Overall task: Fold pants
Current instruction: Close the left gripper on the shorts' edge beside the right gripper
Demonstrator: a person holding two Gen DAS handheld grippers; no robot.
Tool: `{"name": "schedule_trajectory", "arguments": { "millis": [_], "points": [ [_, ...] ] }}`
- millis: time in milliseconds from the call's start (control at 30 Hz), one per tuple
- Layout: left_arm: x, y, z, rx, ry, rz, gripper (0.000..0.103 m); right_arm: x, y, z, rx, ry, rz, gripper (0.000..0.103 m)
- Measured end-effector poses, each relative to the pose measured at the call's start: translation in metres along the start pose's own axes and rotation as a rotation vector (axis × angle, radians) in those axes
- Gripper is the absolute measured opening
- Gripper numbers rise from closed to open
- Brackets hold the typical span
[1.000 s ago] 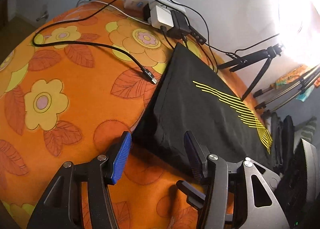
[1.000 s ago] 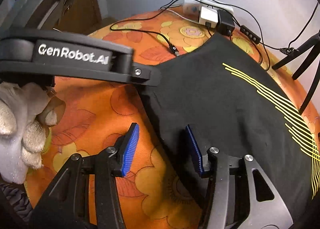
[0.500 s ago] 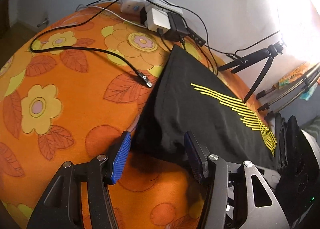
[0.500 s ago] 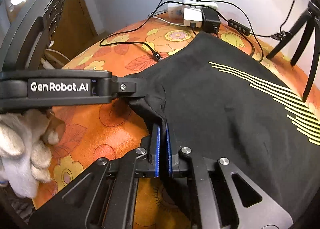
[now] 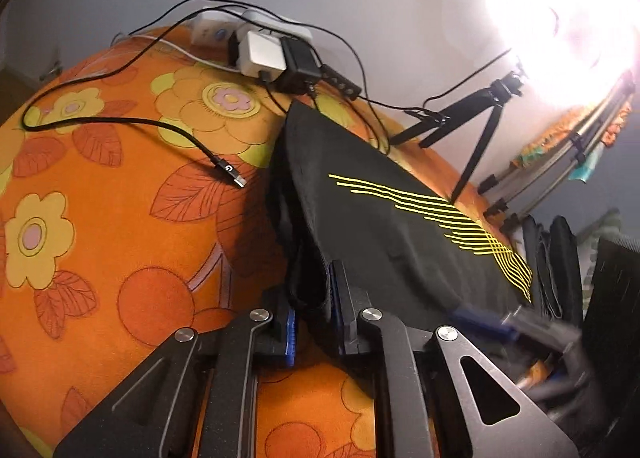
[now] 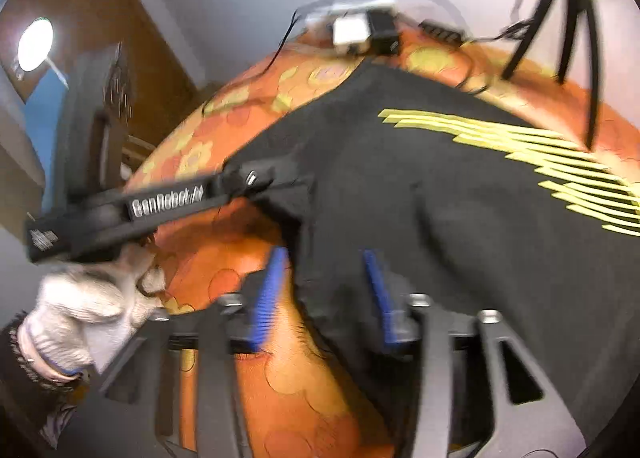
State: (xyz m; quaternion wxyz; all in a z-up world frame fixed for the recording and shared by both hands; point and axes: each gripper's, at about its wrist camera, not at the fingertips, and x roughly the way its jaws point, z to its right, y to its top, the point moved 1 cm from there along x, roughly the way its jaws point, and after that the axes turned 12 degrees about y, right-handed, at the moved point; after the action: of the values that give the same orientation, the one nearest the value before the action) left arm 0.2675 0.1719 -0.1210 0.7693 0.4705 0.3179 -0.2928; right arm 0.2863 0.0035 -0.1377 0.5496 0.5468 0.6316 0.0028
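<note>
Where left tongs (image 5: 314,312) pinch, pants (image 5: 384,226).

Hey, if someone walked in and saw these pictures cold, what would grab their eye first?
The loud orange floral cover fills the scene, with black pants spread over its right side, yellow stripes running across them. The left tool is clamped on the pants' near edge, while the right tool, jaws just opened, straddles the cloth. At the far end, chargers and cables lie by the wall.
</note>
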Motion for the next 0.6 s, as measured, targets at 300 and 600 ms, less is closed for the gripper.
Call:
{"name": "schedule_trajectory", "arguments": {
  "millis": [300,600],
  "points": [
    [0.001,-0.004,0.005,0.012,-0.062,0.006,0.011,0.006,0.088,0.012,0.101,-0.032,0.017,0.057],
    [0.0,-0.005,0.013,0.04,-0.095,0.025,0.011,0.098,0.127,0.021,0.135,-0.114,-0.162,0.057]
  ]
}}
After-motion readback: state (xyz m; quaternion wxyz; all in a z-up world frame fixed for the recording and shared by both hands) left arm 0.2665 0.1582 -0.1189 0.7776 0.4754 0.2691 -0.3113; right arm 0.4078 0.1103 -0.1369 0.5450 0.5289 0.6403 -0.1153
